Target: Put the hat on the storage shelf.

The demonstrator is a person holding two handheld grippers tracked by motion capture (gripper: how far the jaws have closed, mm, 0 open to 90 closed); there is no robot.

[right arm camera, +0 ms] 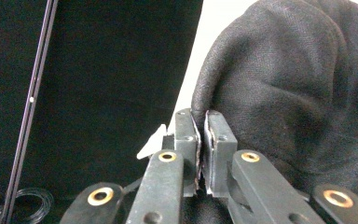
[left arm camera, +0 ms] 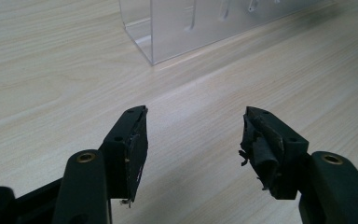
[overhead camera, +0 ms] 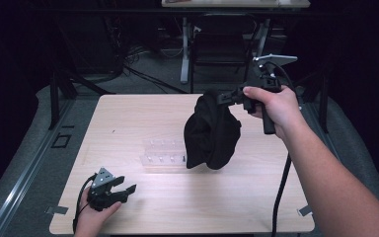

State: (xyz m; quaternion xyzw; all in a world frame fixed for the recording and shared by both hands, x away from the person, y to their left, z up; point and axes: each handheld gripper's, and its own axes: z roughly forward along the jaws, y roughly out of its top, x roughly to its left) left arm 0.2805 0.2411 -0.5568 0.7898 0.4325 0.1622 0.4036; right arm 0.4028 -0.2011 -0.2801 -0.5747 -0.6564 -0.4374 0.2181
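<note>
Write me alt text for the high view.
The right tool, held up over a wooden table, pinches a hanging black cloth. A clear plastic rack sits beneath it, and the left tool rests open near the front-left corner.

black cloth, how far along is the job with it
Done: the right tool is shut on the black cloth and holds it hanging above the table. In hand: the cloth dangles over the clear plastic rack. Left: setting it down; the left tool rests open on the table.
</note>
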